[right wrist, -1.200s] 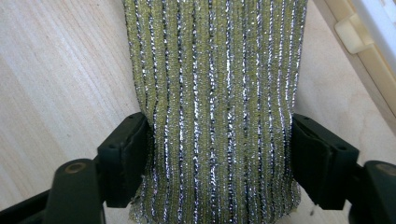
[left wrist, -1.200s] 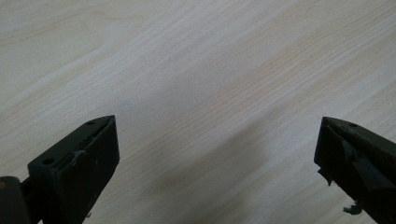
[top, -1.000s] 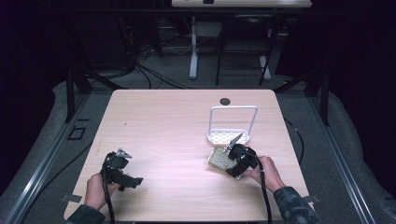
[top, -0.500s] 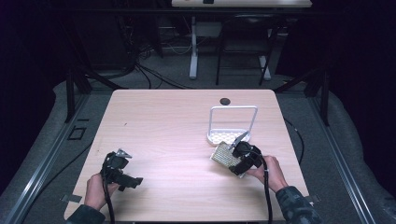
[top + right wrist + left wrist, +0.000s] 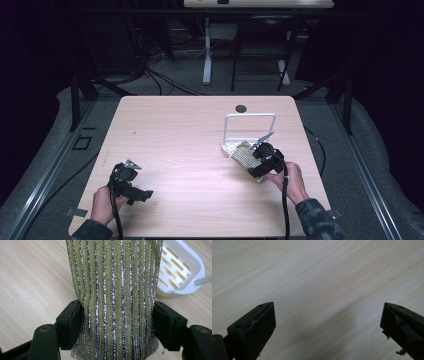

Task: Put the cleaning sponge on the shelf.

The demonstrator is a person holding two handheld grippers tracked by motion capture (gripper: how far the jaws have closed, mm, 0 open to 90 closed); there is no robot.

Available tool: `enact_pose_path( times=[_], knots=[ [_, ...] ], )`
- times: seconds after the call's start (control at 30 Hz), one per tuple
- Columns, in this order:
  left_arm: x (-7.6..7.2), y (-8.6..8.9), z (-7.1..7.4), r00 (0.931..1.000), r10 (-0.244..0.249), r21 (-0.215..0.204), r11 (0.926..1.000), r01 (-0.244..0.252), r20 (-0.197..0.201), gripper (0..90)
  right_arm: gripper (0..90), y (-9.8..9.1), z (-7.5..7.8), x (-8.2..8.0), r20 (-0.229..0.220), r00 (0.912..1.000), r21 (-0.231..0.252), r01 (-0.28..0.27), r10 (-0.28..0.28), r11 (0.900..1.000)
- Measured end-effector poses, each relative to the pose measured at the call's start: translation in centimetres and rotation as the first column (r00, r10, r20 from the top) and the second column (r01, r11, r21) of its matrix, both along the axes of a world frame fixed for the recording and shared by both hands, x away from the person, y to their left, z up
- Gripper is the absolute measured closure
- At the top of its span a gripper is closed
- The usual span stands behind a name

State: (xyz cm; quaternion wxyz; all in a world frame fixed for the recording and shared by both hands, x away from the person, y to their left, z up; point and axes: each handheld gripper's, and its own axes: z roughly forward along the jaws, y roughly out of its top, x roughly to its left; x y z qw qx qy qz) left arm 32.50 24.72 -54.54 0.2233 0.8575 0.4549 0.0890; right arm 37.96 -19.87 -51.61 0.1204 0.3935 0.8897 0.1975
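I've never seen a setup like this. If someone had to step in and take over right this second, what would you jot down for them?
Right hand-held gripper: shut on the sparkly yellow-green scouring sponge, squeezing it from both sides.
Left hand-held gripper: open, holding nothing, over bare table at the person's near left.
Sponge: its far end is at the near edge of the white slotted holder, which sits on the right half of the table.
Done: sponge is gripped and brought up to the holder.
Left: probably setting the sponge into the holder and letting go; whether it already rests inside is hard to tell.
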Motion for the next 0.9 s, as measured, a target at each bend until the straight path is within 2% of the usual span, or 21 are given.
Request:
enact_pose_path(
  times=[0.37, 0.57, 0.63, 0.9],
  knots=[
    [0.0, -0.1, 0.0, 1.0000, 0.000, 0.000, 1.0000, 0.000, -0.002, 0.3, 29.5, -0.1, 0.3, 0.5, 0.007, 0.9992, 0.001, 0.040, -0.040, 0.9992],
    [0.0, -0.1, 0.0, 1.0000, 0.002, 0.000, 1.0000, -0.002, -0.003, 0.3, 29.5, 0.2, 0.3, 1.1, 0.030, 0.9975, -0.006, 0.063, -0.063, 0.9980],
    [0.0, -0.1, -0.1, 1.0000, 0.001, 0.000, 1.0000, -0.001, -0.003, 0.3, 29.5, 0.3, 0.3, 1.3, 0.038, 0.9962, -0.016, 0.080, -0.079, 0.9967],
    [0.0, -0.1, 0.0, 1.0000, 0.003, -0.001, 1.0000, -0.003, -0.002, 0.3, 29.3, 1.0, 0.4, 2.5, 0.073, 0.9877, -0.002, 0.139, -0.138, 0.9904]
  ],
)
